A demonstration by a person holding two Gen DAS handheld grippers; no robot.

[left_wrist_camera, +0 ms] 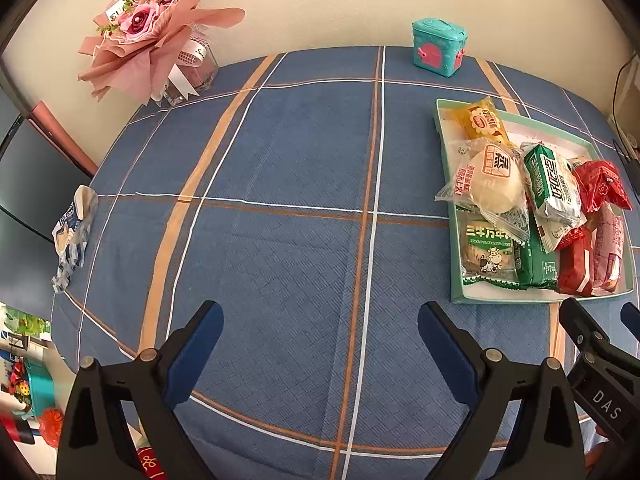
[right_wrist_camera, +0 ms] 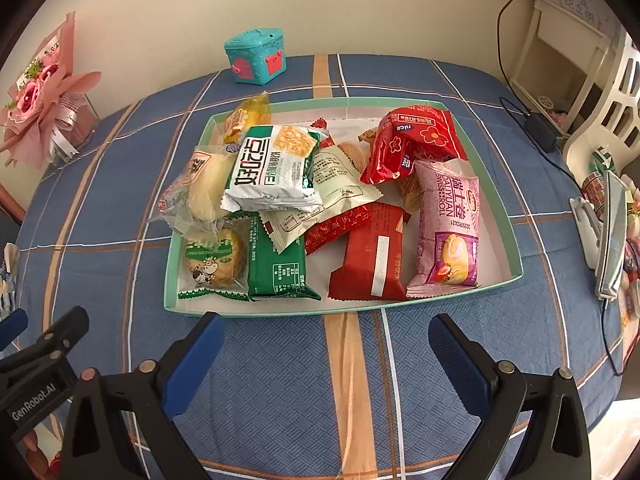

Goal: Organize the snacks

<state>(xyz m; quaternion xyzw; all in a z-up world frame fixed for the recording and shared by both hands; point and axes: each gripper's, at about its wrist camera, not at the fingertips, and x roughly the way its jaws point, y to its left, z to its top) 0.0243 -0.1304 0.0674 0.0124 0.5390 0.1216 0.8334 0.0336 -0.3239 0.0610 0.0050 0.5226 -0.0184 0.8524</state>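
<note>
A shallow mint-green tray (right_wrist_camera: pixel 496 184) sits on the blue plaid tablecloth and holds several wrapped snacks: a green-and-white cracker pack (right_wrist_camera: pixel 276 168), a pink Swiss roll pack (right_wrist_camera: pixel 448 224), red packs (right_wrist_camera: pixel 412 140), a green pack (right_wrist_camera: pixel 276 268), a cow-print biscuit (right_wrist_camera: pixel 212 264), a white bun (right_wrist_camera: pixel 204 188) and a yellow pack (right_wrist_camera: pixel 244 116). My right gripper (right_wrist_camera: pixel 326 344) is open and empty just in front of the tray's near rim. My left gripper (left_wrist_camera: pixel 320 332) is open and empty over bare cloth, left of the tray (left_wrist_camera: pixel 444 128). The right gripper's tip (left_wrist_camera: pixel 600 328) shows there too.
A teal toy box (right_wrist_camera: pixel 256 56) stands at the table's far edge. A pink bouquet in a glass vase (left_wrist_camera: pixel 160 36) stands at the far left corner. A blue-and-white wrapper (left_wrist_camera: pixel 72 232) lies at the left edge. A cable, adapter (right_wrist_camera: pixel 540 128) and white shelving lie to the right.
</note>
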